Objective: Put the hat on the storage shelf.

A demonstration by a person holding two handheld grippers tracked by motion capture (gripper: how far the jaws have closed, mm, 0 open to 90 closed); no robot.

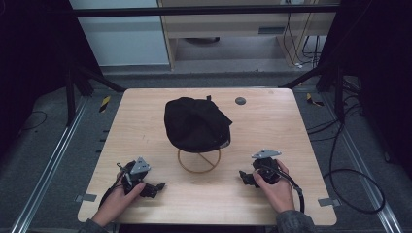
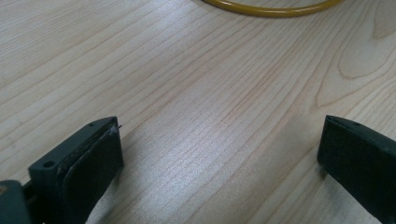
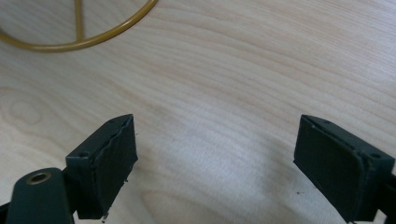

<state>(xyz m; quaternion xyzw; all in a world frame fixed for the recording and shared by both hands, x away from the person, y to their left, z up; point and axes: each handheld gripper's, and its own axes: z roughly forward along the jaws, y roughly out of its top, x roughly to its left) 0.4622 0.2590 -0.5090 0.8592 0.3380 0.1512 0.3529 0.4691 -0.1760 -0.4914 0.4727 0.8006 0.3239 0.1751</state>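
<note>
A: Where's the main item?

B: Black fabric cap (image 1: 197, 124) sits on a gold wire stand with a round ring base (image 1: 199, 161), middle of the light wooden square table (image 1: 145, 121). The ring base also shows at the top edge of the left gripper view (image 2: 271, 10) and top left of the right gripper view (image 3: 79, 42), where one spoke crosses the ring.

A: Orientation?

B: Brim looks to point toward the table's right and near side, with the long axis running far-left to near-right. Hard to be sure, since it's all black. A small tab sticks up at the far top of the crown.

A: Table and room?

B: Pale wood grain, with a small dark round disc (image 1: 240, 101) near the far edge, right of the cap. Grey floor, metal rails either side, black cables (image 1: 354, 179) on the floor at right, yellow-black tape marks beyond the far corners, pale cabinet at the back.

A: Hands?

B: Both are on the near part of the table, either side of the stand and well apart from it. Left hand (image 1: 119, 199) holds the left gripper (image 1: 156, 188) low, jaws aimed right toward the centre. Right hand (image 1: 274, 187) holds the right gripper (image 1: 245, 177), jaws aimed left toward the centre.

A: Jaws?

B: Both spread wide with bare wood between the pads, gripping nothing. Left pad (image 2: 93, 163), right pad (image 3: 114, 158).
</note>
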